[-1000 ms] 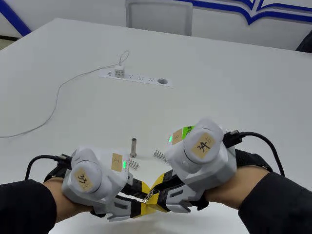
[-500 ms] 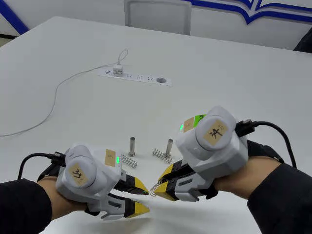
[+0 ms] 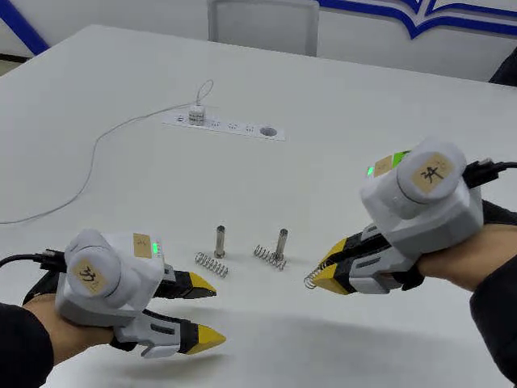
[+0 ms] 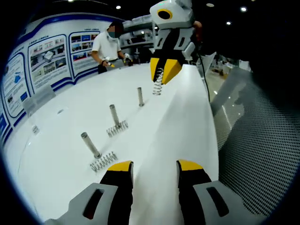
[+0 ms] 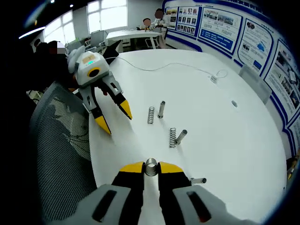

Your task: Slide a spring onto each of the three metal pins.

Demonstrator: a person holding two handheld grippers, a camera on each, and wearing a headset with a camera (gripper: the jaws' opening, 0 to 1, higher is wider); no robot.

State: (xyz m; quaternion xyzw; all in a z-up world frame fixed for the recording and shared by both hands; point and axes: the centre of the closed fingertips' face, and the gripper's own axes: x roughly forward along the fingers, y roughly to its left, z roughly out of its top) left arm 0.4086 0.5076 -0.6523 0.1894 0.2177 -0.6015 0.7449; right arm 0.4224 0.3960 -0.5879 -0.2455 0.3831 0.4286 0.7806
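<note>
Two upright metal pins (image 3: 220, 241) (image 3: 281, 242) stand mid-table, each with a loose spring (image 3: 212, 263) (image 3: 265, 256) lying at its foot. The left gripper view shows three pins in a row (image 4: 89, 144) (image 4: 114, 115) (image 4: 139, 96). My right gripper (image 3: 317, 280) is shut on a third spring (image 3: 310, 281), held just right of the pins and above the table; the coil sits between its yellow tips (image 5: 150, 166). My left gripper (image 3: 206, 311) hangs open and holds nothing, near the front left of the pins.
A white power strip (image 3: 226, 128) with a plug and a trailing cable lies further back. A chair (image 3: 262, 24) stands at the table's far edge. A mesh chair (image 5: 61, 140) is beside the table. People stand in the background (image 4: 107, 44).
The two grippers have drawn apart. The right one has carried the spring up and to the right; the left one has moved left and stands open.
</note>
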